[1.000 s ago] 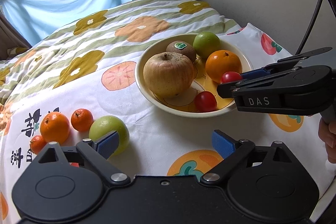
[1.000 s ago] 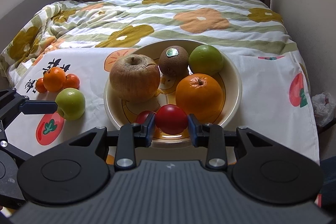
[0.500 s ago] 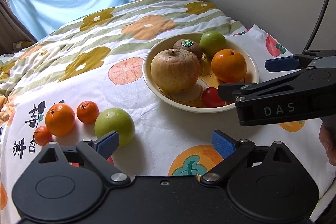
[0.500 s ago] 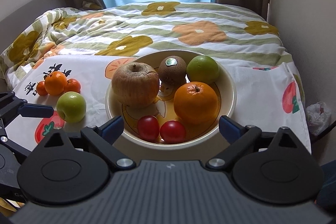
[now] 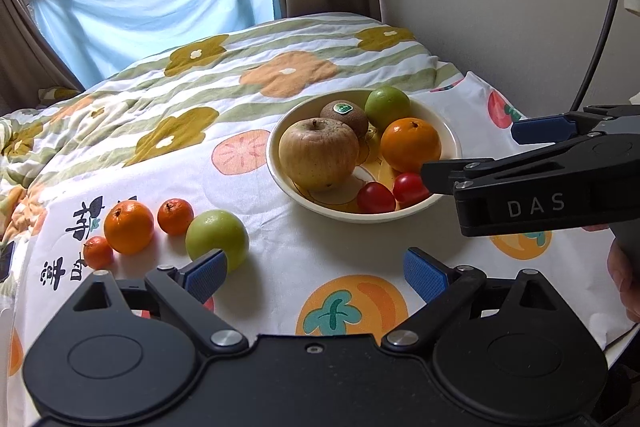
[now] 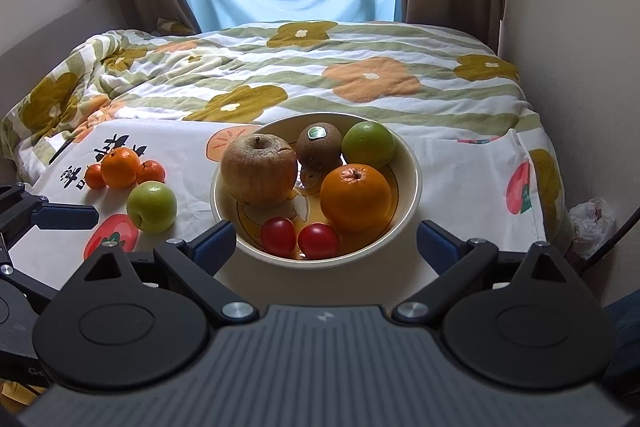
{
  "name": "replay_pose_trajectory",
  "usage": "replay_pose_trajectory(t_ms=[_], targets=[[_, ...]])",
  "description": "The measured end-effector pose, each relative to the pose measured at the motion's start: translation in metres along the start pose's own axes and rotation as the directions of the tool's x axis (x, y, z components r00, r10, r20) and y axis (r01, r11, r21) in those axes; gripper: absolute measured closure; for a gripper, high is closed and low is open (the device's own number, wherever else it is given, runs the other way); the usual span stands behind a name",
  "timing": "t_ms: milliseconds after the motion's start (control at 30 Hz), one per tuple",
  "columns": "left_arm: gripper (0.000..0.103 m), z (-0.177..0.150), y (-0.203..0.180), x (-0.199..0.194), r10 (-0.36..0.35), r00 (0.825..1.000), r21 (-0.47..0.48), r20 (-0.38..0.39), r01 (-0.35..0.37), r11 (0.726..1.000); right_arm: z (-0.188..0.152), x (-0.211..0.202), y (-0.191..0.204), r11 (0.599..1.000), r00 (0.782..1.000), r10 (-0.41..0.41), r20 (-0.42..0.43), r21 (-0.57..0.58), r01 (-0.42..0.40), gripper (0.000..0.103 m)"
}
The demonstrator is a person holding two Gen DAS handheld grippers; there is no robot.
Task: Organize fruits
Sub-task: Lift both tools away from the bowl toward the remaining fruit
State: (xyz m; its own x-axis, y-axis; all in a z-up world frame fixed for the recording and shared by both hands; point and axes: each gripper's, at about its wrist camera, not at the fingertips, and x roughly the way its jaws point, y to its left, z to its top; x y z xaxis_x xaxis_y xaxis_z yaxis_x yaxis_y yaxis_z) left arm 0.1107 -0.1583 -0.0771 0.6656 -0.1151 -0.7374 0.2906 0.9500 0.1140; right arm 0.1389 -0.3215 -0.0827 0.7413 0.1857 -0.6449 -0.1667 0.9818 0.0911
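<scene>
Both grippers hold nothing, fingers spread wide. The left gripper (image 5: 316,273) sits low over the cloth-covered surface (image 5: 280,251), its left finger just beside a green apple (image 5: 216,238) — three oranges (image 5: 129,226) lie beyond. The right gripper (image 6: 325,242) frames the bowl's (image 6: 412,183) near rim; inside, two red tomatoes (image 6: 319,240) lie nearest, then an orange (image 6: 355,197), a big apple (image 6: 258,174), a kiwi (image 6: 319,145) and a green fruit (image 6: 368,144).

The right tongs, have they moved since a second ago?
Yes. The right tongs let go of the red tomato, opened wide, and pulled back toward the near side of the bowl.
</scene>
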Motion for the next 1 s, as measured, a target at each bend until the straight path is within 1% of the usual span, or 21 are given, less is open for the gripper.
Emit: replay_pose_trajectory(t_ms=[167,367,567,867,1000], targets=[[0.006,-0.003,-0.006,-0.023,0.026,0.999,-0.012,0.031,-0.026,1.0,0.0,-0.021,-0.001,1.0,1.0,0.01,0.017,0.001,-0.01,0.0],[0.006,-0.009,-0.005,-0.052,0.067,0.996,-0.056,0.065,-0.063,0.996,0.001,-0.043,0.002,1.0,1.0,0.021,0.02,-0.014,-0.021,0.0],[0.006,-0.015,0.003,-0.077,0.126,0.988,-0.085,0.087,-0.119,0.989,0.003,-0.056,0.009,0.996,0.997,0.083,0.001,-0.018,-0.083,0.0],[0.006,-0.027,0.044,-0.098,0.205,0.974,-0.13,0.099,-0.192,0.973,0.011,-0.064,0.044,0.988,0.99,0.144,0.007,-0.052,-0.143,0.0],[0.006,-0.03,0.071,-0.099,0.212,0.972,-0.136,0.104,-0.197,0.971,0.014,-0.06,0.067,0.987,0.988,0.154,0.007,-0.056,-0.154,0.0]])
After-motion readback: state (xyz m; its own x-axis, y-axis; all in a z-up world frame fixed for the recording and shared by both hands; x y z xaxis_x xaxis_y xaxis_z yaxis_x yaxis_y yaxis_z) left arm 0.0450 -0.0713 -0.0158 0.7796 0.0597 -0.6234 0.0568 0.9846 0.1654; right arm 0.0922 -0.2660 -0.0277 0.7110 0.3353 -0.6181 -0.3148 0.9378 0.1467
